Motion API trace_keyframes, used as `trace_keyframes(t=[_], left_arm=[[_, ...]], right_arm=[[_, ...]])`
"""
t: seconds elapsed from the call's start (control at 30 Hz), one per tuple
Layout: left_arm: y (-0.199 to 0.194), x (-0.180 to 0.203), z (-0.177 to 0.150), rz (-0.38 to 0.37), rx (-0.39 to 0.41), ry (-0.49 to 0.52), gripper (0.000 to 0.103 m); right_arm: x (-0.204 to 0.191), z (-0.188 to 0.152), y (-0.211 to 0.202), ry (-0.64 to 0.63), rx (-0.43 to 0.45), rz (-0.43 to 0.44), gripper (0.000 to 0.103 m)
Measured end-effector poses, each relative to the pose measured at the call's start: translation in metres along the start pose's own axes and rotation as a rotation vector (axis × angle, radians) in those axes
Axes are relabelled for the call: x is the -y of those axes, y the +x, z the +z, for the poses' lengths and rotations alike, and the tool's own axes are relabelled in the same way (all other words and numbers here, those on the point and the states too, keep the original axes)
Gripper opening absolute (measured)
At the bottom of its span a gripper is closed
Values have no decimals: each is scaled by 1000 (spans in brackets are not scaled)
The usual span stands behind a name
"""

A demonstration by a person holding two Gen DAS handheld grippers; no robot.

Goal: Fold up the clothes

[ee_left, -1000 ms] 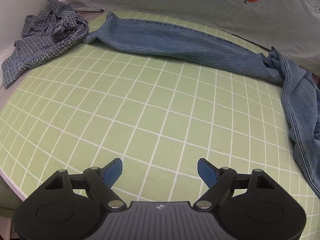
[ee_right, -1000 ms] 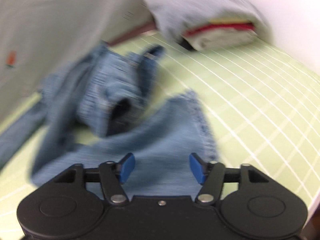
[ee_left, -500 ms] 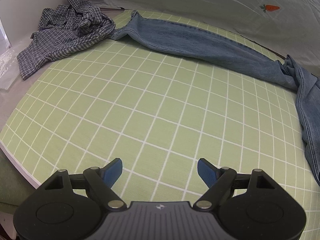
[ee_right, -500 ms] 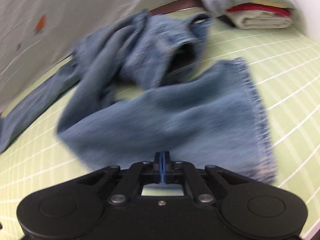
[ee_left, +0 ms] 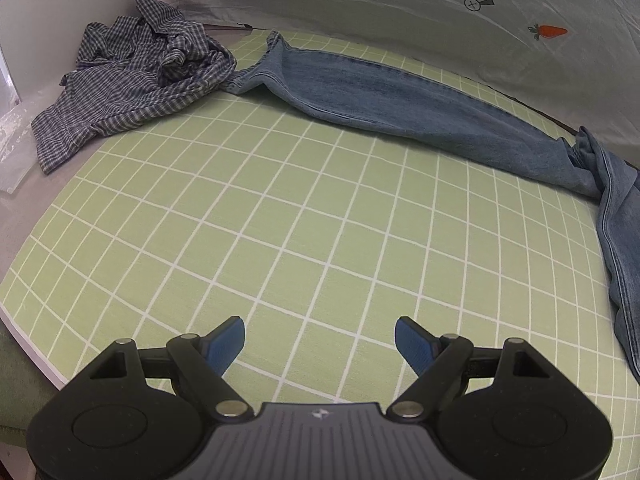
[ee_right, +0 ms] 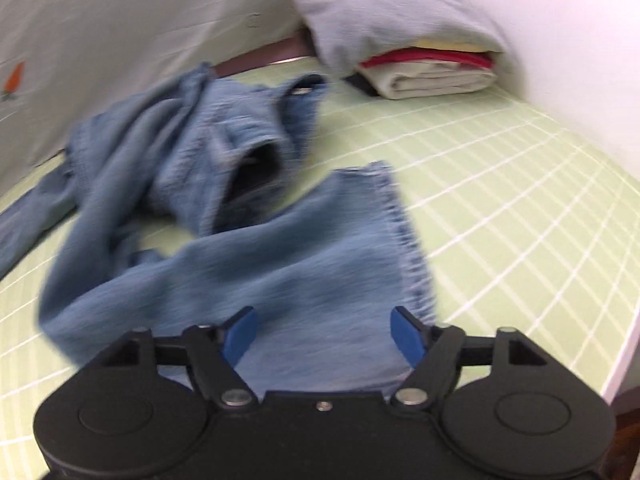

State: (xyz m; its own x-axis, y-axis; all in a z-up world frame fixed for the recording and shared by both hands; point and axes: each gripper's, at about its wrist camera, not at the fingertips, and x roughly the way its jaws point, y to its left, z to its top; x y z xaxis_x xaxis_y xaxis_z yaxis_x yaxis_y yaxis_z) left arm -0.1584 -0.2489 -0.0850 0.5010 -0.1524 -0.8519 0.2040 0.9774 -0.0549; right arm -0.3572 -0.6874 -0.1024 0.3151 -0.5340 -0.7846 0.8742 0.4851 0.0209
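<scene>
Blue jeans [ee_left: 400, 100] lie on the green checked mat [ee_left: 260, 220], one leg stretched along the far side toward a crumpled checked shirt [ee_left: 136, 80]. My left gripper [ee_left: 320, 340] hangs open over bare mat, well short of both garments. In the right wrist view the jeans [ee_right: 280, 264] are bunched, with the waist opening dark at the middle and the other leg's hem toward me. My right gripper [ee_right: 322, 332] hovers over that leg end, its jaws opening, and the cloth lies under them, not pinched.
A stack of folded clothes [ee_right: 432, 68] under a grey folded piece sits at the far right by the white wall. A pale sheet with a carrot print [ee_left: 548, 31] hangs along the back. Clear plastic [ee_left: 12, 148] lies at the left. The mat's near right edge [ee_right: 624, 352] drops off.
My right gripper snapped shut half a second ago and now stands open again over the jeans leg. The left view has slid so the checked shirt shows more fully.
</scene>
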Motion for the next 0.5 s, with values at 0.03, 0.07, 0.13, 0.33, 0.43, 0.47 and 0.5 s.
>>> trace_keyframes(t=[0.03, 0.07, 0.13, 0.33, 0.43, 0.47, 0.5], left_arm=[[-1, 2, -2, 3, 1, -4, 84], [-2, 4, -4, 7, 0, -9, 86], [-3, 8, -7, 15, -4, -19, 86], [-6, 18, -18, 29, -17, -31, 86], [-6, 20, -21, 28, -23, -11, 86], [-6, 18, -21, 28, -25, -10, 86], [-5, 17, -21, 29, -28, -10, 86]], right_arm=[[6, 3, 6, -4, -14, 2, 76], [9, 4, 10, -15, -23, 8, 77], [14, 7, 19, -40, -39, 22, 81], [17, 3, 26, -53, -45, 43, 91], [13, 1, 21, -93, -18, 83, 69], [10, 0, 18, -122, -14, 118, 33], [7, 0, 14, -154, -11, 157, 15]])
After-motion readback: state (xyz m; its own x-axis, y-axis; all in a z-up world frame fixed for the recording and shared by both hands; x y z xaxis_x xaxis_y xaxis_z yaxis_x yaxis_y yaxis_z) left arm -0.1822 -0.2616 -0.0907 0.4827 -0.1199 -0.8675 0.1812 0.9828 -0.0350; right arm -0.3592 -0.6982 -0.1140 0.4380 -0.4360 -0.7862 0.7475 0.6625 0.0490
